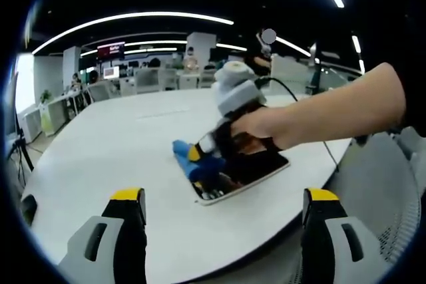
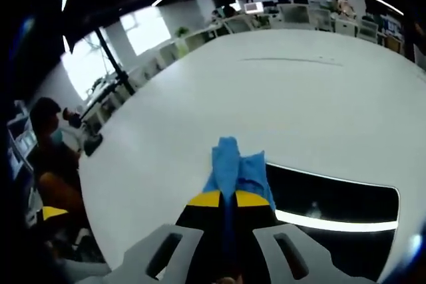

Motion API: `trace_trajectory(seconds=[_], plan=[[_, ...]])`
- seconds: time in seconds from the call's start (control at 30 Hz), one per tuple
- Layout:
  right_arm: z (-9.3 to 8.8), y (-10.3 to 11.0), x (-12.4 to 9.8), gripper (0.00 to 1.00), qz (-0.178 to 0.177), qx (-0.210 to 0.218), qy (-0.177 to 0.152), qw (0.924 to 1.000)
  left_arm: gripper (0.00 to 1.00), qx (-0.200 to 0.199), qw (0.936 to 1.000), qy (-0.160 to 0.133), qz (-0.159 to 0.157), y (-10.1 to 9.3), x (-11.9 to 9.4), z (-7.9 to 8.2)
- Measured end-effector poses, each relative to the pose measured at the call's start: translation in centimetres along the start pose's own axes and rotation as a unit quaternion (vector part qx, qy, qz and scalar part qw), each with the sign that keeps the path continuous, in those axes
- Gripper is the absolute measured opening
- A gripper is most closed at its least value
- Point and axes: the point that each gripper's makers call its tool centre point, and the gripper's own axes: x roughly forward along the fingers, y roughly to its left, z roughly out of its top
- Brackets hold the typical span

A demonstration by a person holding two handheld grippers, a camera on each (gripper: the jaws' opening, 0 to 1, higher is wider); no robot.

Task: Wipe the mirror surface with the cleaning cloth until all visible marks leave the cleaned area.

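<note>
the left gripper (image 1: 223,207) hangs back off the edge of the big white oval table (image 1: 120,144), its fingers spread and empty. ahead of it lies the flat rectangular dark mirror (image 1: 256,167), long axis running left to right. the right gripper (image 2: 228,199) is nearer, fingers pinching the crumpled blue cleaning cloth (image 2: 236,167) at the mirror's left end, glass stretching away rightward.

bright ceiling strip lights (image 1: 133,18) — soft overall blur, edges bent.
</note>
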Motion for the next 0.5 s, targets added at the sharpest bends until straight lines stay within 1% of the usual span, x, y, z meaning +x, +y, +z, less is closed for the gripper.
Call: trace_trajectory(seconds=[0.1,0.5], plan=[[-0.2,0.2,-0.2,0.01,0.005,0.003,0.006,1.0,0.98,-0.001,1.0,-0.002,-0.003,-0.1,0.0,0.1],[-1.2,1.0,-0.8,0.01,0.01,-0.028,0.015,0.9994,0.99,-0.001,1.0,-0.005,0.0,0.1,-0.1,0.1]])
